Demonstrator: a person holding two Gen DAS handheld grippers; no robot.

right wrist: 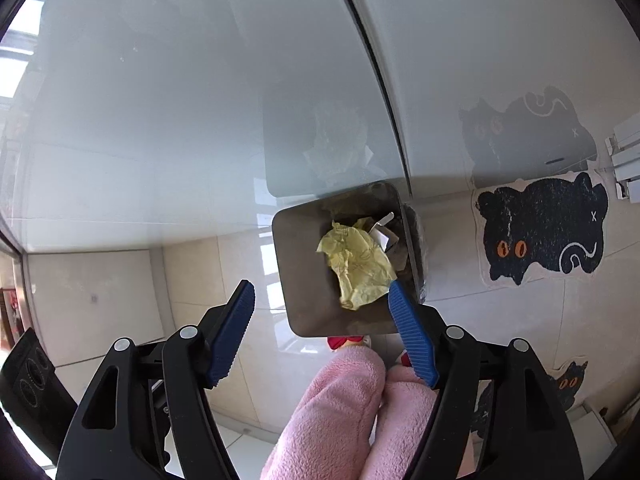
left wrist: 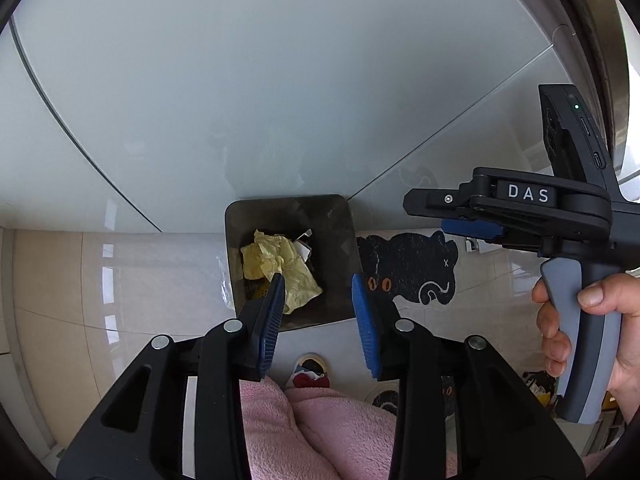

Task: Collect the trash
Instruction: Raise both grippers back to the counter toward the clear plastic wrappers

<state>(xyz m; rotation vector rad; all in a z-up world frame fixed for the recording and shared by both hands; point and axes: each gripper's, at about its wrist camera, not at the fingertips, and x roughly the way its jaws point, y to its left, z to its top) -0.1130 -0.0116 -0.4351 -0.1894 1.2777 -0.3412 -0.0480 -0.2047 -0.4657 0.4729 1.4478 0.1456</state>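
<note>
The left gripper (left wrist: pixel 318 312) hangs above a dark bin (left wrist: pixel 340 240) that stands on the pale tiled floor (left wrist: pixel 120 280) against a glossy white cabinet front (left wrist: pixel 280 80); its blue-padded fingers are spread wide with nothing between them; a crumpled yellow paper (left wrist: pixel 280 268) lies inside the bin on top of other scraps, and the left pad's tip overlaps its edge in the left wrist view, though I cannot tell whether they touch; the right gripper (right wrist: pixel 322 320) is likewise spread apart and holds nothing, hovering over the same bin (right wrist: pixel 304 280) with the yellow paper (right wrist: pixel 358 268) lying loose in it beside a small folded grey piece (right wrist: pixel 382 234); in the left wrist view the right gripper's black body (left wrist: pixel 520 204) sits off to the right, its grey handle held by the person's hand (left wrist: pixel 588 320); a black cat-shaped mat (right wrist: pixel 540 236) lies on the floor just beside the bin; pink fleece trousers (right wrist: pixel 340 412) fill the lower middle of both views.
</note>
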